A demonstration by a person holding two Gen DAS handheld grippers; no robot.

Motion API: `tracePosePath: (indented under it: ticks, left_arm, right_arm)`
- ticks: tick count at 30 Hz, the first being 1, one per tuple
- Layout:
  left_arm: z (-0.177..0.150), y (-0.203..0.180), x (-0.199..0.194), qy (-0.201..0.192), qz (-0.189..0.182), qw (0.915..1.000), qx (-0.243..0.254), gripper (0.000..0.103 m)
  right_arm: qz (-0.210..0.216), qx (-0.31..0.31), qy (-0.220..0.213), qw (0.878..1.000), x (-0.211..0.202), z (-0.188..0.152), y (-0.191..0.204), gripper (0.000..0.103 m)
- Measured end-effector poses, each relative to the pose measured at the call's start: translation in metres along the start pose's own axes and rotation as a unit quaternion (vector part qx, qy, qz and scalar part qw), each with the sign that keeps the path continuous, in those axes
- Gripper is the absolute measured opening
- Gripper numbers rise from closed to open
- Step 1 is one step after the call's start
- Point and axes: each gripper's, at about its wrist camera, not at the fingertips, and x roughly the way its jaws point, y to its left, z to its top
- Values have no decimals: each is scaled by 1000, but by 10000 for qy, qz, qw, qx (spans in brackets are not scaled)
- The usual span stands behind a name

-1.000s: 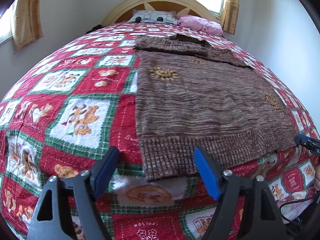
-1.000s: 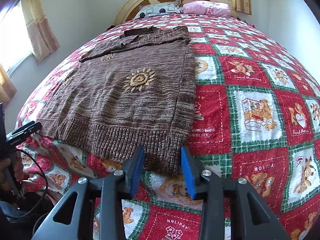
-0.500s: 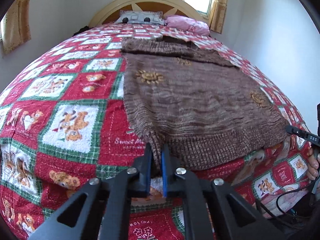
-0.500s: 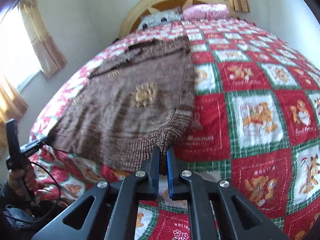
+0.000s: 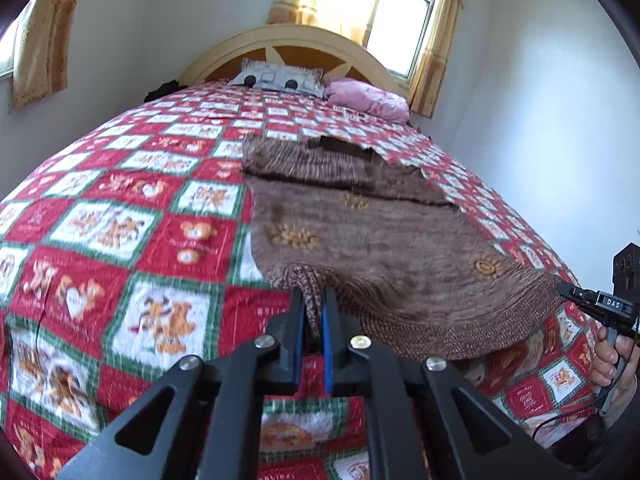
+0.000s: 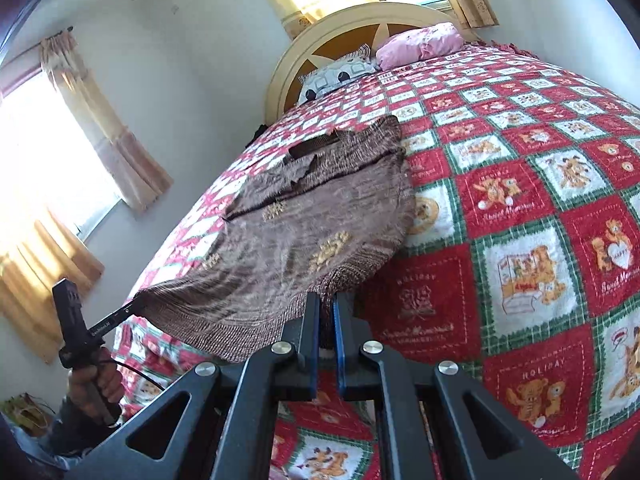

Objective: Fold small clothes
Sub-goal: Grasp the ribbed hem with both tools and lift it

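The brown sweater is spread on the bed's quilt, its near hem raised. One hem corner is pinched by the closed left claw, the other by the closed right claw.

Daylight floods through the window at left, blown out to glare; the quilt smears with motion blur, and fisheye bending darkens every corner.
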Motion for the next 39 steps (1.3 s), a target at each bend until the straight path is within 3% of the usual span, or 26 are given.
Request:
tracePosePath:
  ticks: [8, 20, 39]
  left_arm:
    - [27, 4, 3, -196, -1, 9998, -44, 8]
    - [77, 10, 19, -489, 169, 9987, 16, 8]
    - [159, 27, 97, -474, 402, 9980, -63, 8]
  right_arm:
    - [83, -29, -354, 9993, -3, 38, 11, 5]
    - [-33, -219, -534, 9983, 22, 93, 21, 5]
    - [-403, -357, -533, 9971, 98, 184, 24, 5]
